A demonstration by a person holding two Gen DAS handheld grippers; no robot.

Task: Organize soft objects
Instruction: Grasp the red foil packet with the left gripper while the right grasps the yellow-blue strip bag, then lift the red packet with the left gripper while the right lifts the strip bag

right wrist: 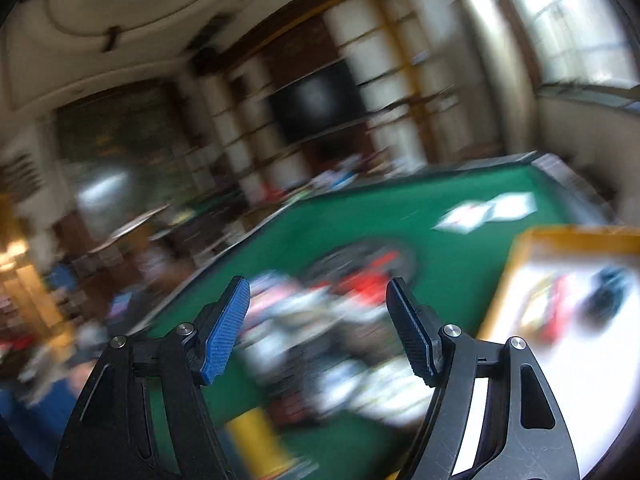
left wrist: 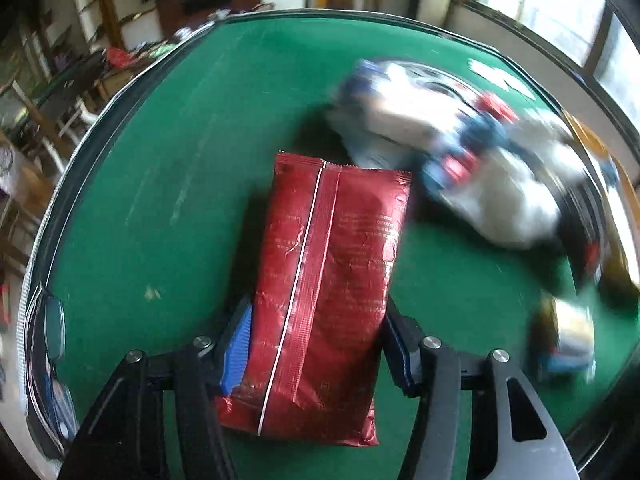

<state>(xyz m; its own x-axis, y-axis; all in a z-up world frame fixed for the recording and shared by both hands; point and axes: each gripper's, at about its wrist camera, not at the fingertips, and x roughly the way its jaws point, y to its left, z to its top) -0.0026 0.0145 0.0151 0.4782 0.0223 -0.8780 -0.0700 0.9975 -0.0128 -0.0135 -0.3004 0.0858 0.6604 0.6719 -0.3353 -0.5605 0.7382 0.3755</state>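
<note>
The left tool (left wrist: 316, 344) has its blue pads closed against the sides of a crinkled red foil packet (left wrist: 332, 292), seam side up, over the green felt tabletop (left wrist: 160, 184). Just past the packet's far end lies a blurred heap of white, blue and red soft packages (left wrist: 452, 148), toward the tabletop's right edge. The right tool (right wrist: 318, 328) stands wide and empty above that heap, beside a yellow-rimmed white box (right wrist: 568, 236).

Right gripper (right wrist: 318, 324) jaws apart, nothing between the blue pads (right wrist: 224, 332), green table (right wrist: 460, 264) below, blurred heap of white, red and dark packets (right wrist: 340, 344) beyond the fingertips, yellow-edged white box (right wrist: 568, 240) at right, two white cards (right wrist: 488, 210) farther back, yellow cylinder (right wrist: 252, 436) near bottom.
</note>
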